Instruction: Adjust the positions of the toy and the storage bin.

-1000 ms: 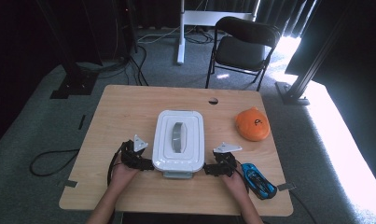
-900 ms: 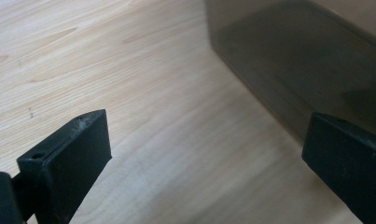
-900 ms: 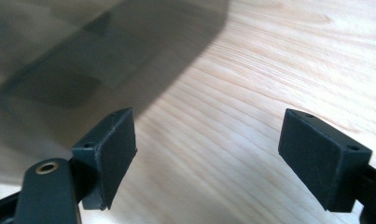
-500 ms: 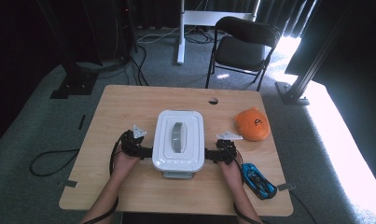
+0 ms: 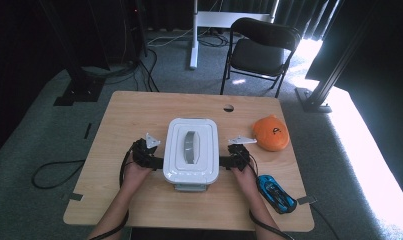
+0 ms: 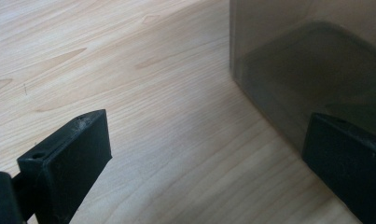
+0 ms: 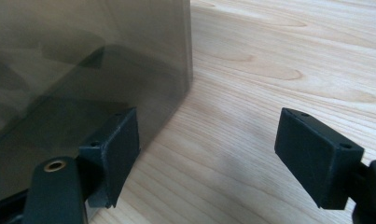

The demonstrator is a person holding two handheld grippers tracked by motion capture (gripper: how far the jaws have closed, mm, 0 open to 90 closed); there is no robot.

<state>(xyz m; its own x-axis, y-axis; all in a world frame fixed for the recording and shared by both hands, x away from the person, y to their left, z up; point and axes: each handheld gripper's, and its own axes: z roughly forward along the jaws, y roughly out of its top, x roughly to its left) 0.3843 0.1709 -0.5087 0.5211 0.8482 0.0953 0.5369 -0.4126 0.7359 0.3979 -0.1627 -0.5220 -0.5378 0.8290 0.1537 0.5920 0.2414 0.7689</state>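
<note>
You are flanking the box (image 5: pixel 191 152) with the left gripper (image 5: pixel 156 162) and right gripper (image 5: pixel 225 161), jaws wide, each at a long side, holding nothing

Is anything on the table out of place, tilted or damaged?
Nothing stands out. The white-lidded box sits flat and closed between both open grippers; the orange object and blue toy car lie undisturbed to its right.
</note>
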